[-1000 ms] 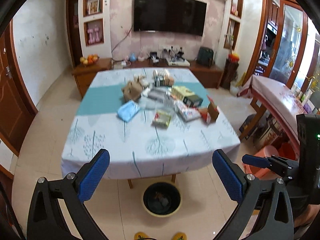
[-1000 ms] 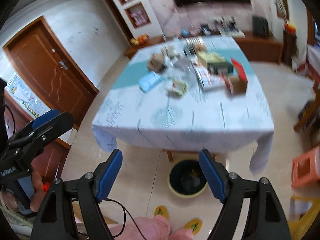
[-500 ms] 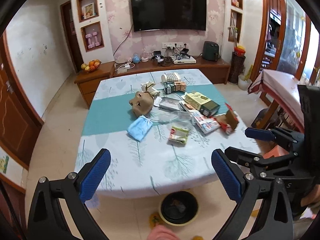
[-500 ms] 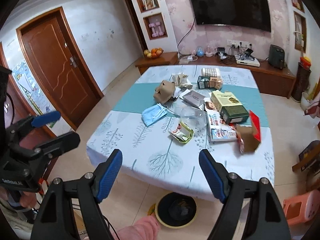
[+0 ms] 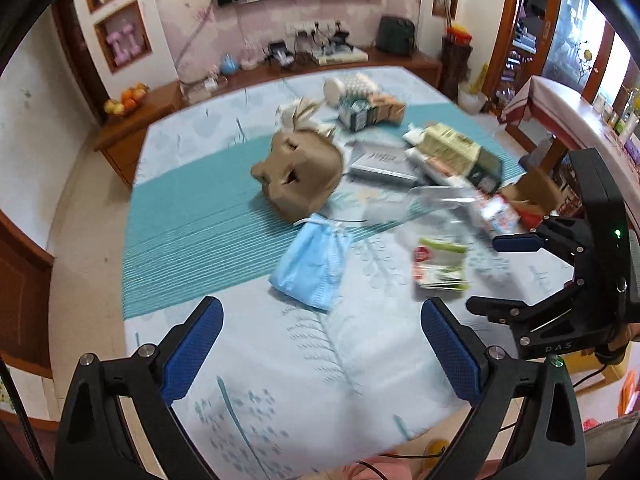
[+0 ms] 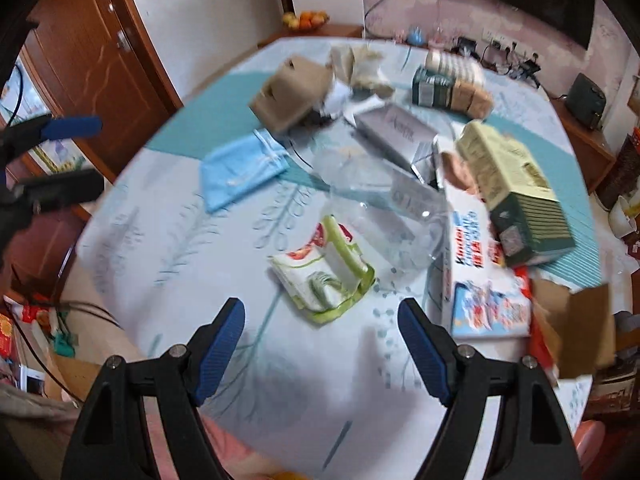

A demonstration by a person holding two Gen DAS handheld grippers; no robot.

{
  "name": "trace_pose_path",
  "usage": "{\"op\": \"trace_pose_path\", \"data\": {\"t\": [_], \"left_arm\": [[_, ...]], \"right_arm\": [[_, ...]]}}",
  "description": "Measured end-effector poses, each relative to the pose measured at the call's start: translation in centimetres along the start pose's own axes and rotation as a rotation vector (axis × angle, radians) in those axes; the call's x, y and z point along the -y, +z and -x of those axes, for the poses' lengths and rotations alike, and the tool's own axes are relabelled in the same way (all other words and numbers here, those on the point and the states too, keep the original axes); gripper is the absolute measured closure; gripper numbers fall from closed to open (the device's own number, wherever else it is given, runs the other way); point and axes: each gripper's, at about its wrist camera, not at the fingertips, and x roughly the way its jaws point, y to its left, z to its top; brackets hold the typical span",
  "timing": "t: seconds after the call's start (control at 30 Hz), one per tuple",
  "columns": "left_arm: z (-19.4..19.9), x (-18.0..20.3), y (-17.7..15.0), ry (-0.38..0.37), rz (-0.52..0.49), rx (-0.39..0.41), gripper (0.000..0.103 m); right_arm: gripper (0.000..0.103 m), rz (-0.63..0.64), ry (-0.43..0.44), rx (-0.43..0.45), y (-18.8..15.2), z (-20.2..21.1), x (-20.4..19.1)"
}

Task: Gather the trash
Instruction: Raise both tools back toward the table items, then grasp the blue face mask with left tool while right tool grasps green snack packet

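Trash lies scattered on the table (image 5: 304, 360). A blue face mask (image 5: 312, 264) lies just ahead of my left gripper (image 5: 319, 312), which hangs open and empty above the cloth. A green-and-white wrapper (image 6: 324, 276) lies just ahead of my right gripper (image 6: 320, 312), also open and empty. Behind the wrapper is a clear plastic container (image 6: 384, 224). Further back are a crumpled brown paper bag (image 5: 300, 176), a grey box (image 6: 396, 128) and a green-and-yellow box (image 6: 516, 200). To the right lie a Kinder box (image 6: 480, 280) and an open cardboard carton (image 6: 572, 328).
The right gripper (image 5: 500, 276) shows at the right edge of the left wrist view, and the left gripper (image 6: 80, 156) at the left edge of the right wrist view. A low wooden cabinet (image 5: 160, 100) lines the far wall. A brown door (image 6: 100, 52) stands left.
Both grippers have come forward and down from in front of the table to just above its near half. The floor bin has dropped out of view. Both stayed open.
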Motion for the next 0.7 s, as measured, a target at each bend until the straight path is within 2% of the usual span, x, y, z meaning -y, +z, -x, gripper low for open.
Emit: {"op": "trace_pose_path", "data": {"t": [0.23, 0.43, 0.57, 0.6, 0.67, 0.7], "left_arm": [[-6.1, -3.7, 2.2, -0.090, -0.006, -0.091, 0.005], [-9.8, -4.9, 3.6, -0.162, -0.034, -0.148, 0.005], [-11.8, -4.4, 3.9, -0.200, -0.085, -0.197, 0.005], [-12.5, -4.2, 3.9, -0.207, -0.099, -0.213, 0.006], [-13.4, -4.2, 4.0, -0.220, -0.110, -0.235, 0.017], [-14.1, -4.0, 4.1, -0.224, -0.112, -0.256, 0.027]], "right_arm": [[0.024, 0.009, -0.016, -0.039, 0.8, -3.0, -0.4], [0.025, 0.028, -0.036, -0.026, 1.0, -3.6, -1.3], [0.041, 0.011, -0.043, -0.020, 1.3, -3.4, -1.4], [0.044, -0.001, -0.037, -0.021, 1.3, -3.4, -1.4], [0.049, -0.027, -0.023, -0.025, 1.6, -3.3, -1.3], [0.051, -0.038, -0.023, -0.028, 1.5, -3.2, -1.3]]}}
